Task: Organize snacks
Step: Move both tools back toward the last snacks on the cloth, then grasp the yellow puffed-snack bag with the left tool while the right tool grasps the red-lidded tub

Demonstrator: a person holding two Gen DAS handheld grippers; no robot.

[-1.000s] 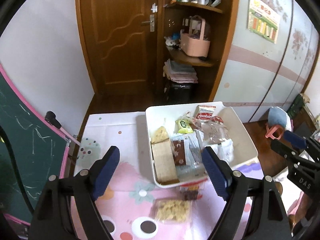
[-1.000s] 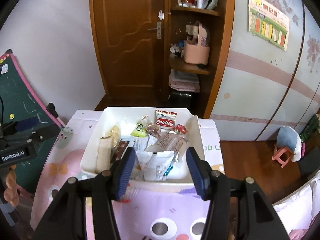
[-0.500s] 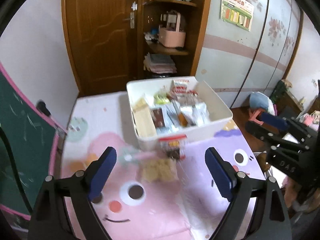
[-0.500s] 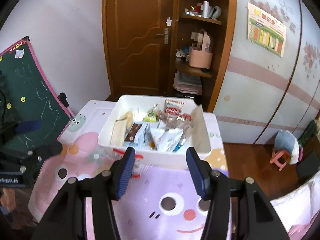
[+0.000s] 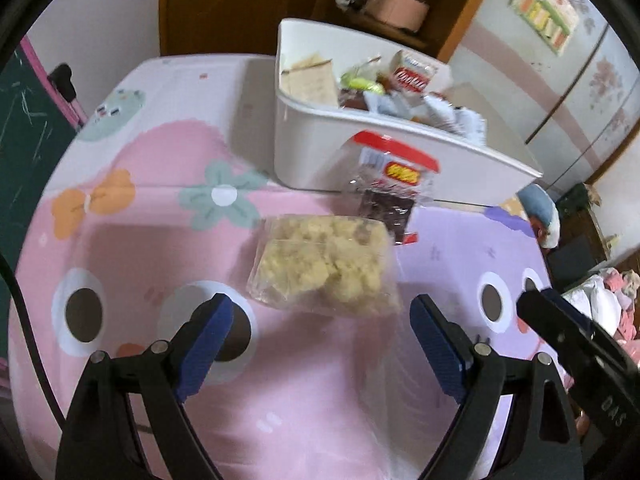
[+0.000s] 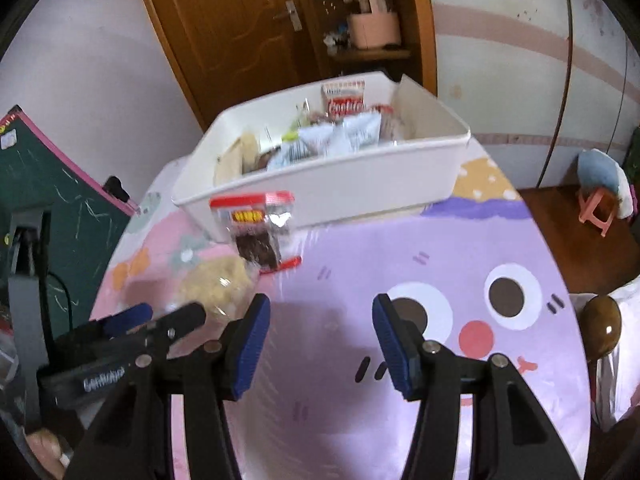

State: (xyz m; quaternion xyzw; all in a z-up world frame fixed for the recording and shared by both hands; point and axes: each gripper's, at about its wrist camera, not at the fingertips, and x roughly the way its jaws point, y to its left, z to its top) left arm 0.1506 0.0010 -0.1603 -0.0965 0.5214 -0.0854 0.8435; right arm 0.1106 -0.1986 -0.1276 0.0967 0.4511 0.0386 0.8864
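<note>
- L gripper [image 5: 320, 344] hung over the pink mat [image 5: 132, 236]; jaws wide, had just been opening, nothing between them.
- Clear bag [image 5: 326, 266] of yellow snack lay flat just beyond L fingertips.
- Red-top packet [image 5: 390, 184] leaned on near wall of white bin [image 5: 320, 148], touching it.
- R gripper [image 6: 320, 340] over purple side, jaws part open, empty.
</note>
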